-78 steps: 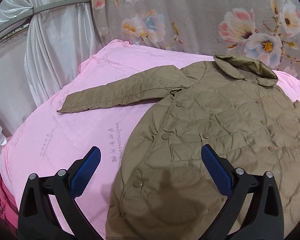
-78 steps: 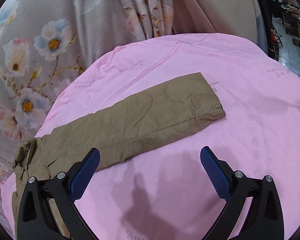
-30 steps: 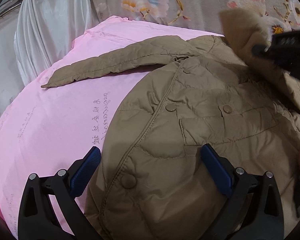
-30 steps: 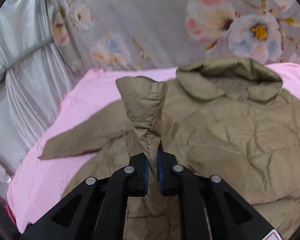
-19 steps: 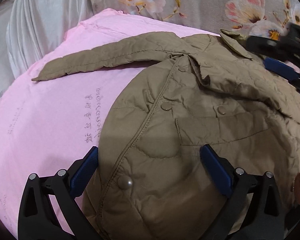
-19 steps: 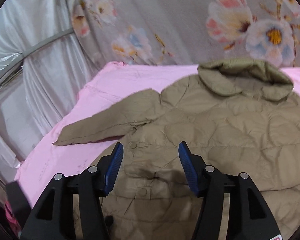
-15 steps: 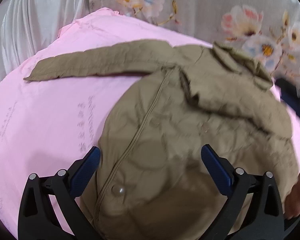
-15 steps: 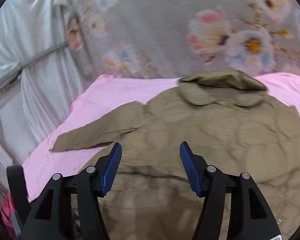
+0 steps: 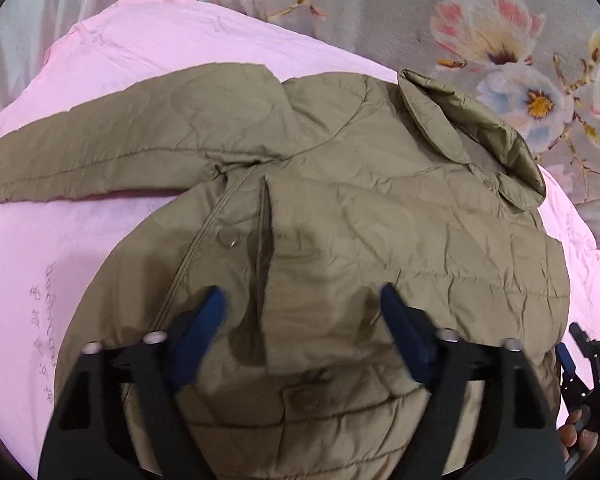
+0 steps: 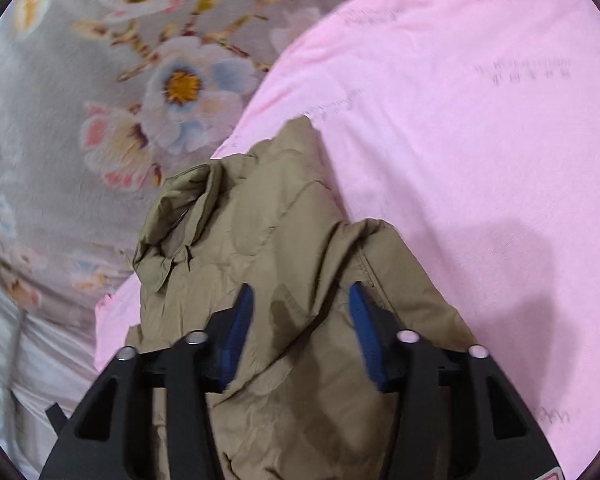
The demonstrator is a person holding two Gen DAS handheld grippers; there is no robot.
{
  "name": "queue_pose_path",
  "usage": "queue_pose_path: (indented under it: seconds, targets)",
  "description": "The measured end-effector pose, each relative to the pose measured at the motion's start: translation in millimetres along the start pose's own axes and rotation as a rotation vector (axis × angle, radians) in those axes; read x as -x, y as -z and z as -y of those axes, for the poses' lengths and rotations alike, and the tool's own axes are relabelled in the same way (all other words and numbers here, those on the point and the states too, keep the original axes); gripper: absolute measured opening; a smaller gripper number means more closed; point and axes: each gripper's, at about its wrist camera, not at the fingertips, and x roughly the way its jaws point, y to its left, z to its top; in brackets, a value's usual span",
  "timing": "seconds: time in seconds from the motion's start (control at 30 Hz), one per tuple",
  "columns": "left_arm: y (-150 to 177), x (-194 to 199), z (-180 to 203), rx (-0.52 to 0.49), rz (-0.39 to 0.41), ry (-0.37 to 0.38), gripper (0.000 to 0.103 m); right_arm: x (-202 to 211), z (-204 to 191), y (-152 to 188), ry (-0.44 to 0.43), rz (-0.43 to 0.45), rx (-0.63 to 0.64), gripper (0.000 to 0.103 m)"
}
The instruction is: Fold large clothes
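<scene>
jacket [image 9: 380, 220] hem hidden under closing left hand-held gripper [image 9: 304, 312].

Lighting is even and soft. Fisheye distortion bends both views' edges; motion blur smears the blue fingers [image 9: 198, 332].

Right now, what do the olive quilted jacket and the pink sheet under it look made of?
Olive quilted jacket: looks like thin padded synthetic shell, faint sheen, stitched quilt lines, snap buttons. Pink sheet: likely soft matte woven cotton or blend, printed grey lettering; not certain.
</scene>
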Motion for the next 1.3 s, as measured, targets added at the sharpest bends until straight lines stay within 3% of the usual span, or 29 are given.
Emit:
queue_pose_path:
  seconds: [0.03,0.1,0.13,0.2,0.3,0.37,0.47,0.57,0.67,0.73,0.8,0.87,1.0,1.13,1.3]
  targets:
    - [-4.5,-1.6,5.3,-0.012,0.001,-0.005,0.047,-5.1,2.9,-3.0,-0.007,-0.004,-0.013,0.028]
    - [-12.1,-2.4,13.9,-0.038,0.024,-0.043,0.027,-13.4,1.6,-8.4,-0.013,-0.006,0.003,0.007]
    - [-15.0,-1.7,16.3,-0.052,0.037,-0.062,0.010,-14.1,-3.3,-9.6,-0.009,0.008,0.023,0.006]
    - [-21.3,4.0,18.0,-0.070,0.069,-0.053,0.004,2.0,-20.0,-8.0,-0.023,0.093,0.083,0.004]
    - [-26.4,8.6,16.8,-0.100,0.124,-0.088,0.001,22.6,-41.7,-3.8,-0.023,0.189,0.173,0.004]
    - [-24.0,-0.6,17.1,-0.125,0.121,-0.129,0.000,14.0,-44.6,-2.5,0.047,0.175,0.202,0.004]
    - [-14.5,-25.0,11.4,-0.148,0.077,-0.172,0.000,-13.3,-33.0,1.0,0.174,0.086,0.199,0.004]
    - [-6.0,-37.8,5.0,-0.145,0.061,-0.176,0.000,-27.1,-27.6,5.4,0.234,0.030,0.210,0.005]
    - [-1.0,-37.2,9.4,-0.173,0.089,-0.211,0.000,-20.4,-37.1,14.0,0.315,0.049,0.262,0.009]
    - [1.3,-36.7,11.7,-0.185,0.101,-0.224,0.000,-3.8,-47.4,24.8,0.362,0.123,0.260,0.015]
    - [2.3,-36.6,12.0,-0.186,0.107,-0.226,0.000,21.7,-72.0,46.9,0.342,0.245,0.315,0.016]
    - [3.7,-35.5,11.4,-0.183,0.115,-0.227,0.000,27.9,-104.1,67.6,0.263,0.248,0.421,0.016]
    - [6.8,-34.8,11.7,-0.178,0.124,-0.224,0.000,-6.2,-156.2,103.3,0.135,0.072,0.582,0.015]
    - [6.4,-35.0,9.2,-0.167,0.124,-0.209,0.000,-51.8,-167.2,133.4,0.173,-0.068,0.641,0.015]
    - [7.2,-35.7,11.0,-0.173,0.125,-0.221,0.000,-62.3,-156.7,148.5,0.210,-0.077,0.657,0.014]
